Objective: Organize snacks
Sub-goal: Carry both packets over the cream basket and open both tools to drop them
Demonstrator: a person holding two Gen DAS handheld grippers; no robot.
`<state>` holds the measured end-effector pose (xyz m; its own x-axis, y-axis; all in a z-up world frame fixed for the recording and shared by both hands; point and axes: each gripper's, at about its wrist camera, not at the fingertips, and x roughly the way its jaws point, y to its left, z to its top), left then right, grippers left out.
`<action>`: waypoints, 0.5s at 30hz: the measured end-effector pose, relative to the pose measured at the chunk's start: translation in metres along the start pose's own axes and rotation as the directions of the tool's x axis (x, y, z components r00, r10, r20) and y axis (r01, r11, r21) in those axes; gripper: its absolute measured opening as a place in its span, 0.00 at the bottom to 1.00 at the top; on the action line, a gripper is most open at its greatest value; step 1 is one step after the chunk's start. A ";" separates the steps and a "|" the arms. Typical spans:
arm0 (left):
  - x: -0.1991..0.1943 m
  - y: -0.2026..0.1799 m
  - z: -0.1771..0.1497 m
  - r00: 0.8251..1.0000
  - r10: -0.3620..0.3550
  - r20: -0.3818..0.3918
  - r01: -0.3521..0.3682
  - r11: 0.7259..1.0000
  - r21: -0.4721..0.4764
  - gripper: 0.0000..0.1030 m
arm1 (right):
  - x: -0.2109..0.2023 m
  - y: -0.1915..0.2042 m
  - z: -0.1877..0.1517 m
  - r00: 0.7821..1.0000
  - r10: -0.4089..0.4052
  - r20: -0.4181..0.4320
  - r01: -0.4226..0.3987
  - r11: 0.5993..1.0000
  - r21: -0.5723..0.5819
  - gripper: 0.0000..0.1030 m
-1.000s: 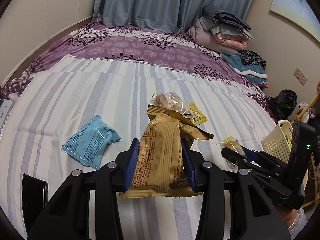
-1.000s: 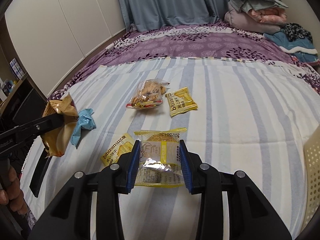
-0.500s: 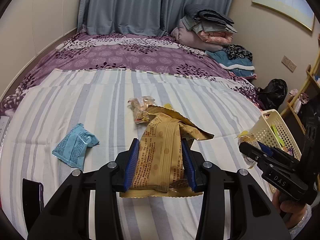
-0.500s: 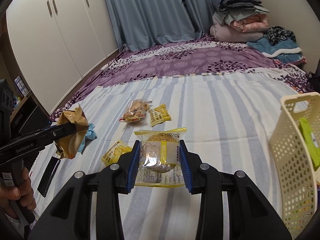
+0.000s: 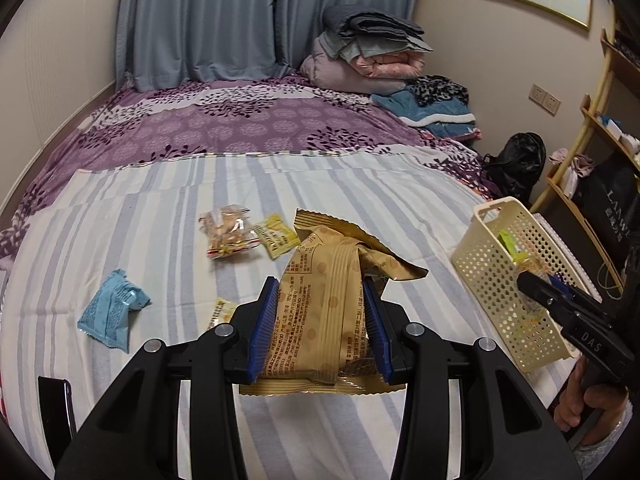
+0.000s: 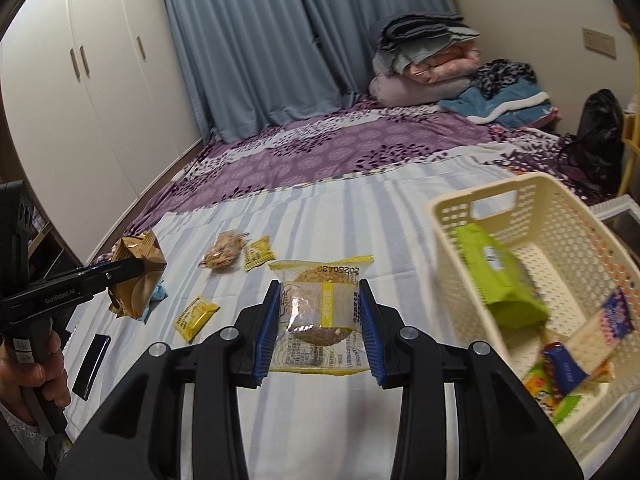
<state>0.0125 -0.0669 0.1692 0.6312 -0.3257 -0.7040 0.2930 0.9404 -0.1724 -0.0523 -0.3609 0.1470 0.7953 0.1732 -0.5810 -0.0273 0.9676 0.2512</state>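
Note:
My left gripper (image 5: 320, 300) is shut on a tan snack packet (image 5: 324, 304), held above the striped bedsheet (image 5: 160, 240). My right gripper (image 6: 318, 304) is shut on a clear-and-yellow cookie packet (image 6: 318, 312), lifted just left of the cream perforated basket (image 6: 452, 208). The basket (image 5: 480, 272) holds a green packet (image 6: 496, 276) and several other wrapped snacks. On the sheet lie a blue packet (image 5: 112, 312), a clear bag of snacks (image 5: 228, 232), a yellow packet (image 5: 276, 236) and another small yellow packet (image 6: 196, 316). The right gripper shows in the left wrist view (image 5: 532, 280) beside the basket.
A black phone (image 6: 92, 364) lies near the bed's front left edge. Folded bedding (image 5: 368, 56) is piled at the far end by the curtains. A black bag (image 5: 516, 164) and a wooden shelf (image 5: 592, 128) stand right of the bed. A person's hands grip both handles.
Both grippers have swung to the right and risen with their packets. The basket has come into view on the right, and the right gripper now hangs close beside it.

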 end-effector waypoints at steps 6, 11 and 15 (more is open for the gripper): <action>0.003 -0.032 0.004 1.000 -0.030 -0.006 0.030 0.998 0.053 0.41 | -0.030 -0.045 -0.005 0.996 -0.079 0.049 0.075 0.995 0.065 0.37; 0.005 -0.055 0.007 0.998 -0.053 -0.012 0.054 0.994 0.093 0.41 | -0.051 -0.081 -0.014 0.987 -0.148 0.067 0.139 0.983 0.123 0.37; 0.007 -0.077 0.010 0.997 -0.079 -0.016 0.080 0.988 0.129 0.41 | -0.061 -0.109 -0.022 0.977 -0.204 0.055 0.192 0.966 0.172 0.37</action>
<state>0.0017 -0.1423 0.1848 0.5947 -0.3974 -0.6988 0.4329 0.8908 -0.1381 -0.1114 -0.4733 0.1378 0.8164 -0.0384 -0.5763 0.2307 0.9364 0.2645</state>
